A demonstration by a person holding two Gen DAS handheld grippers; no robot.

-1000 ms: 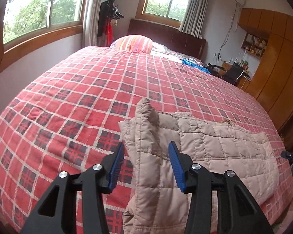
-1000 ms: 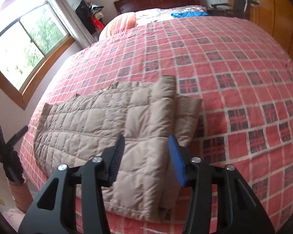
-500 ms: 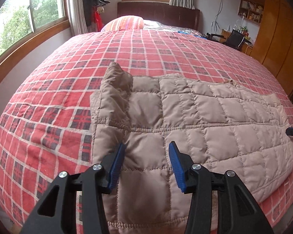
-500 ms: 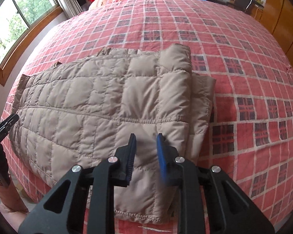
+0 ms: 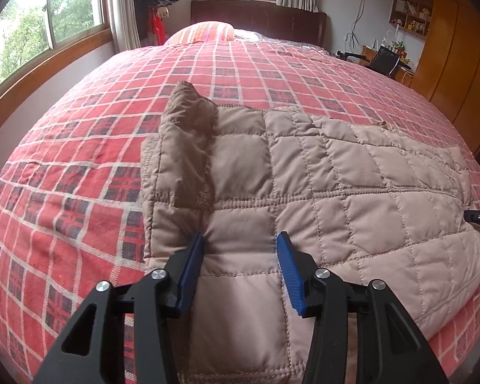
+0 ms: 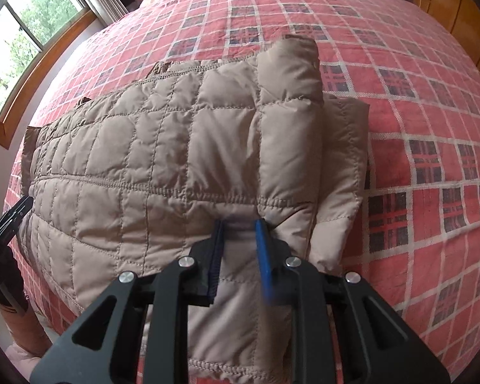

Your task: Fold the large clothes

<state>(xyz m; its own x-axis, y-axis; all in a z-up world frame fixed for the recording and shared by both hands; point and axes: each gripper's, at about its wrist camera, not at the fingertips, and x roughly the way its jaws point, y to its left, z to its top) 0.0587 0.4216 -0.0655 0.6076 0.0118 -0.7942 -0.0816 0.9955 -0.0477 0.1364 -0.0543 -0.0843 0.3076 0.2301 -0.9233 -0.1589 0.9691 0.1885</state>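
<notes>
A beige quilted jacket (image 5: 304,176) lies flat across the near part of a bed with a red plaid cover (image 5: 80,128). One sleeve (image 5: 185,128) is folded up over its end. My left gripper (image 5: 240,243) is open, with its blue fingers set down on the jacket near the hem. In the right wrist view the jacket (image 6: 176,144) shows its other end with a folded sleeve (image 6: 291,96). There my right gripper (image 6: 240,224) has its fingers drawn close on a puckered fold of the fabric. The left gripper's black frame (image 6: 12,217) shows at the jacket's far end.
A striped pillow (image 5: 204,30) and dark headboard (image 5: 259,16) are at the bed's far end. Windows line the left wall. A wooden wardrobe (image 5: 457,48) and a desk with a chair (image 5: 384,60) stand to the right. The bed's near edge drops off just below the jacket's hem.
Both grippers came down and forward onto the jacket. The right gripper narrowed from wide open and now pinches the fabric. The left gripper stayed open.
</notes>
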